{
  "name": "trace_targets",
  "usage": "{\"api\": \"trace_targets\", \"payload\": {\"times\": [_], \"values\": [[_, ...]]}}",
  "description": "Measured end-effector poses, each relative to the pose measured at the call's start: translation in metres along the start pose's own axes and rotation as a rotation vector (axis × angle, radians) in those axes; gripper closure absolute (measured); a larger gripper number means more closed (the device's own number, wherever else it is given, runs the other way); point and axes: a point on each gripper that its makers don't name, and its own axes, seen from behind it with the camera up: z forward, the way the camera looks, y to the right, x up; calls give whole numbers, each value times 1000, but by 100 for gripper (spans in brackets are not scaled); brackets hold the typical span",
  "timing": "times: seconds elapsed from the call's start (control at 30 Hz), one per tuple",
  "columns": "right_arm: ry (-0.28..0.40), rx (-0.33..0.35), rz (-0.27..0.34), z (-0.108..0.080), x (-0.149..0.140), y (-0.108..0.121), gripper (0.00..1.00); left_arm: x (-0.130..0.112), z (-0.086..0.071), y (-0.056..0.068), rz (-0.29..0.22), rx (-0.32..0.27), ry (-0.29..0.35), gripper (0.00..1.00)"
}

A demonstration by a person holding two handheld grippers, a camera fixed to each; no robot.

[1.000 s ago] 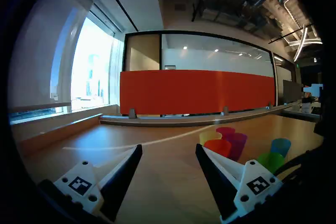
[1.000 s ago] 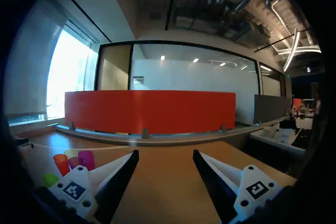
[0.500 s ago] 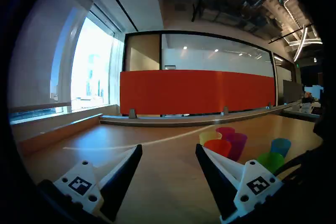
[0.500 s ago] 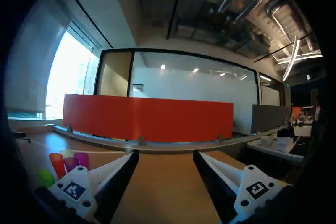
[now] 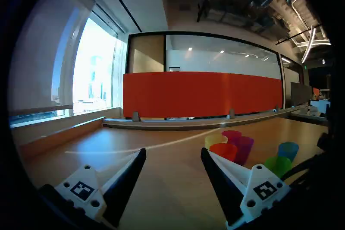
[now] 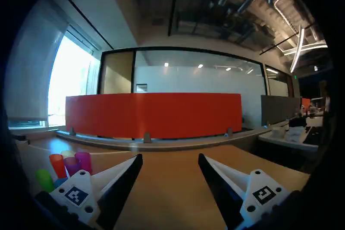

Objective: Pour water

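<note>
Cups (image 5: 242, 146) look light, thin, easily tipped, so I'd pinch one mid-wall with my left tongs (image 5: 172, 149), spread empty like my right tongs (image 6: 169, 155).

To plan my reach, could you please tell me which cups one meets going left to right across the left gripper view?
Yellow cup → purple cup → blue cup. The orange cup, magenta cup and green cup overlap those, so I omit them.
</note>
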Motion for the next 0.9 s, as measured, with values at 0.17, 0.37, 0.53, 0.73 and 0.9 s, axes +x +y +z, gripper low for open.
{"api": "trace_targets", "payload": {"times": [0.17,0.37,0.53,0.73,0.9], "values": [[-15,19,-2,-1,-15,-9,0,0,0,0,0,0,0,6],[-27,34,-25,-4,-27,-17,0,0,-1,0,0,0,0,6],[-38,36,-37,-6,-34,-20,0,0,-1,0,0,0,0,6],[-48,41,-32,-8,-37,-20,0,0,-1,-1,0,0,0,6],[-51,46,-26,-7,-39,-20,0,0,-1,-1,0,0,0,6]]}}
